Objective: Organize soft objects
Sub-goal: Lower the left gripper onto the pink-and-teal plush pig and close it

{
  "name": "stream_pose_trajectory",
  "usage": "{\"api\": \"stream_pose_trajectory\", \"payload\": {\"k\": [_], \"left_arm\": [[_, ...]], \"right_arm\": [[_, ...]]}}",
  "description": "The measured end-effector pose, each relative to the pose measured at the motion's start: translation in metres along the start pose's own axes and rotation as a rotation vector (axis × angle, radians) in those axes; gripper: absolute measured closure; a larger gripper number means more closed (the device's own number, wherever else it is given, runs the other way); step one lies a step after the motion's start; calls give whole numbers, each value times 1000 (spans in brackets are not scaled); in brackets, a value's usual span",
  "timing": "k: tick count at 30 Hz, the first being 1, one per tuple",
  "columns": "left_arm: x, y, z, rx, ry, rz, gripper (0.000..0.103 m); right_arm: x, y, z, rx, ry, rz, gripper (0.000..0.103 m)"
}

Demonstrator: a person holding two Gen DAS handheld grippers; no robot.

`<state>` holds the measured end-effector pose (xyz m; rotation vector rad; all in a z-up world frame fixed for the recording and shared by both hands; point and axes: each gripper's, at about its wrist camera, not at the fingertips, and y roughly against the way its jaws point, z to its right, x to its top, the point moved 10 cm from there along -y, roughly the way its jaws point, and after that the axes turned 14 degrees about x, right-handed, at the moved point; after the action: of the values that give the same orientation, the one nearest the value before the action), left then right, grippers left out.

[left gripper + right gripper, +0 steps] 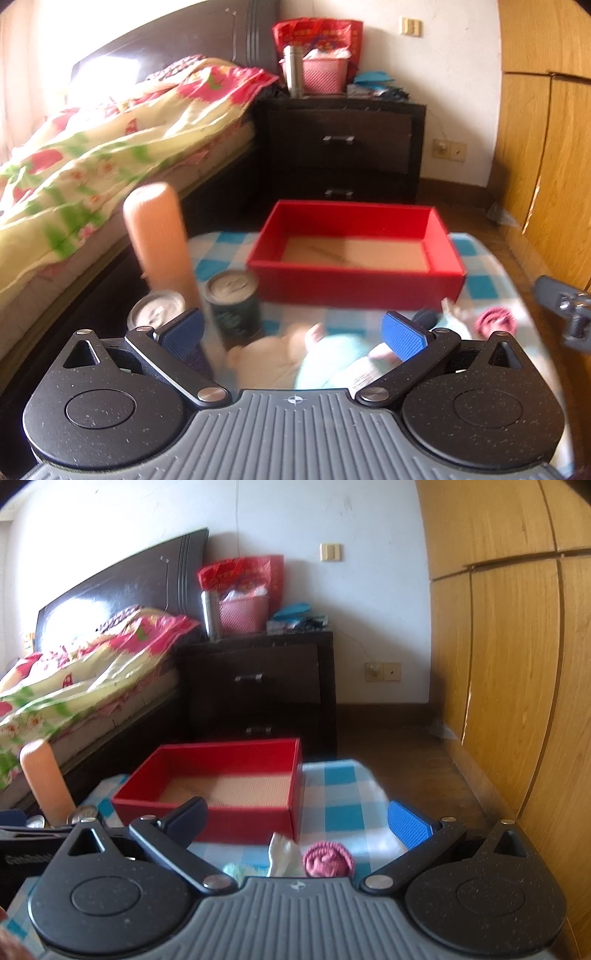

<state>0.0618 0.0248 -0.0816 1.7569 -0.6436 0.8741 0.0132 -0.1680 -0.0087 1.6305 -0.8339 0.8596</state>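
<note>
A bed (92, 155) with a flowered quilt ran along the left, and a dark nightstand (340, 147) stood against the far wall beside it. In front lay a blue-and-white checked cloth (343, 797), and on it sat a red box (354, 251), open-topped with only its tan floor showing inside. Left of the box stood a tall peach cylinder (159, 240), with two cans (232, 302) at its foot. The left gripper (293, 332) hung with its fingers spread wide over a blurred pale cream and light blue soft bundle (314, 358), not touching it. The right gripper (297, 821) was likewise wide open and held nothing; just ahead of it lay a rolled pink sock (328, 860) and, touching or nearly so, a white sock (282, 853), both on the cloth in front of the box.
</note>
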Motion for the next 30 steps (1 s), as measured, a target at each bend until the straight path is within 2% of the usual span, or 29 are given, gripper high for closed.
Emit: {"api": "stream_pose_trajectory", "payload": {"k": [5,12,15,21,28,30], "left_arm": [[-18,-8,-13,6,-27,-44,5],[-40,-16,-18,-39,-86,-84,5],[-47,-16,-3,-88,-156,-81,6],[-58,-15,36,-250,-282,-78,6],[-73,-40,55,-383,-296,-182,6],[-74,-46,57,-382,-310,-175,7]], "right_arm": [[-13,-5,-6,31,10,-59,18],[-32,-9,-13,59,64,-120,18],[-35,-13,-15,63,57,-141,18],[-39,-14,-17,83,61,-150,18],[-46,-17,-11,92,29,-183,18],[-49,-18,-11,99,23,-201,18]]}}
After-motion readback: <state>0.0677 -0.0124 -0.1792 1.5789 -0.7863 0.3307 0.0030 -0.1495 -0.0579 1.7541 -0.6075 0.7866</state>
